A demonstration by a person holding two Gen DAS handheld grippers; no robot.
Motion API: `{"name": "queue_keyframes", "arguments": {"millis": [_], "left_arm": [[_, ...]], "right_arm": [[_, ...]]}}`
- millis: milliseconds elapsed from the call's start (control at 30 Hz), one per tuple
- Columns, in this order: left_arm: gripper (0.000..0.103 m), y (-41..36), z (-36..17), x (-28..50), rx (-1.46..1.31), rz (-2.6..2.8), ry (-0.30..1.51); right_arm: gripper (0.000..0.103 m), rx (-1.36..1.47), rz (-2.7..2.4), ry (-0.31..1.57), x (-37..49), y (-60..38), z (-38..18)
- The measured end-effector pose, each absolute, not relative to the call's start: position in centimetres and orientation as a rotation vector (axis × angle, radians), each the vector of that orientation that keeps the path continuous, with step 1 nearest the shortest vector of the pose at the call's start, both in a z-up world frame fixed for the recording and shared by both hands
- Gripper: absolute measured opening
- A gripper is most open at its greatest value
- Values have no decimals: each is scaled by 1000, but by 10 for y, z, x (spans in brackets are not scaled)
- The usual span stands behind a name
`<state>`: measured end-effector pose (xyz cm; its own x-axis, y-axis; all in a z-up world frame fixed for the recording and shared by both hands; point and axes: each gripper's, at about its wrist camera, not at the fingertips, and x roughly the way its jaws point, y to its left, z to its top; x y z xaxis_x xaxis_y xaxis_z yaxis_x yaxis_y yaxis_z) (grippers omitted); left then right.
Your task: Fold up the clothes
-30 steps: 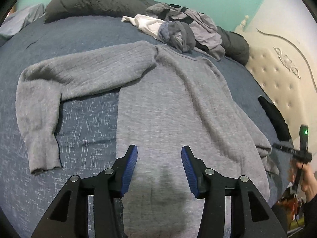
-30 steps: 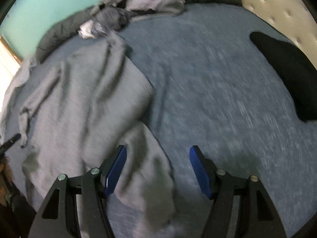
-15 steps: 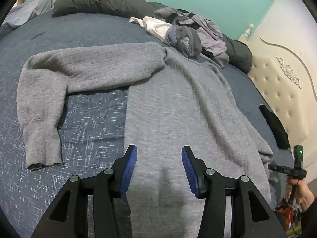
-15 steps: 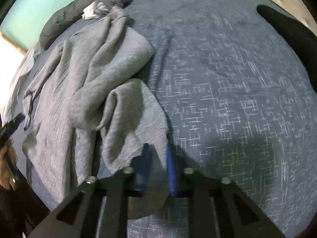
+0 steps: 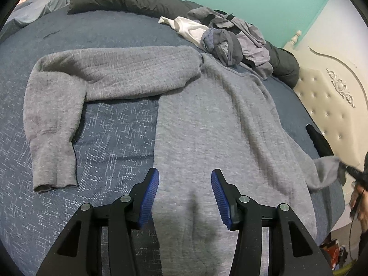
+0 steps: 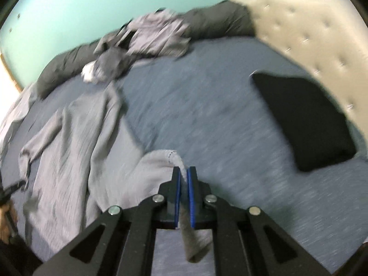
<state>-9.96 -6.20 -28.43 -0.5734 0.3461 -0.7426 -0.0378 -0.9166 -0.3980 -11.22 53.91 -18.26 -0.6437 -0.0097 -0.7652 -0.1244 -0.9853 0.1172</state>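
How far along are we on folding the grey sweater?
Early. Done: grey sweater spread flat on the bed. In hand: right gripper closing on the right sleeve cuff, lifted. Left: left sleeve unfolded, left gripper open above the hem, clothes pile untouched.

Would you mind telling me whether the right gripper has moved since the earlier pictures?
Yes. The right gripper, closing on the grey sweater's sleeve, has lifted it off the blue bedspread.
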Motion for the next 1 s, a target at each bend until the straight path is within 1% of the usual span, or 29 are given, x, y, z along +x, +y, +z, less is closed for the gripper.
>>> {"name": "queue_keyframes", "arguments": {"millis": [167,367,600,700,867,1000], "left_arm": [[52,-61,-287,-101,-1331,2550,-515],[52,-59,-283,-103,-1332,2545,-498],[52,-66,-274,-110,-1344,2547,-486],[52,-73,-268,-111,-1344,2563,-477],[52,-87,-263,-115,-1377,2561,-460],[52,-94,-261,-118,-1422,2541,-430]], "right_arm": [[6,-1144,2727,183,-118,574,-140],[6,-1031,2677,111,-129,609,-103],[5,-915,2611,109,-161,641,-64],[5,-933,2578,106,-175,649,-65],[5,-967,2480,86,-187,664,-91],[6,-1034,2436,168,-187,675,-123]]}}
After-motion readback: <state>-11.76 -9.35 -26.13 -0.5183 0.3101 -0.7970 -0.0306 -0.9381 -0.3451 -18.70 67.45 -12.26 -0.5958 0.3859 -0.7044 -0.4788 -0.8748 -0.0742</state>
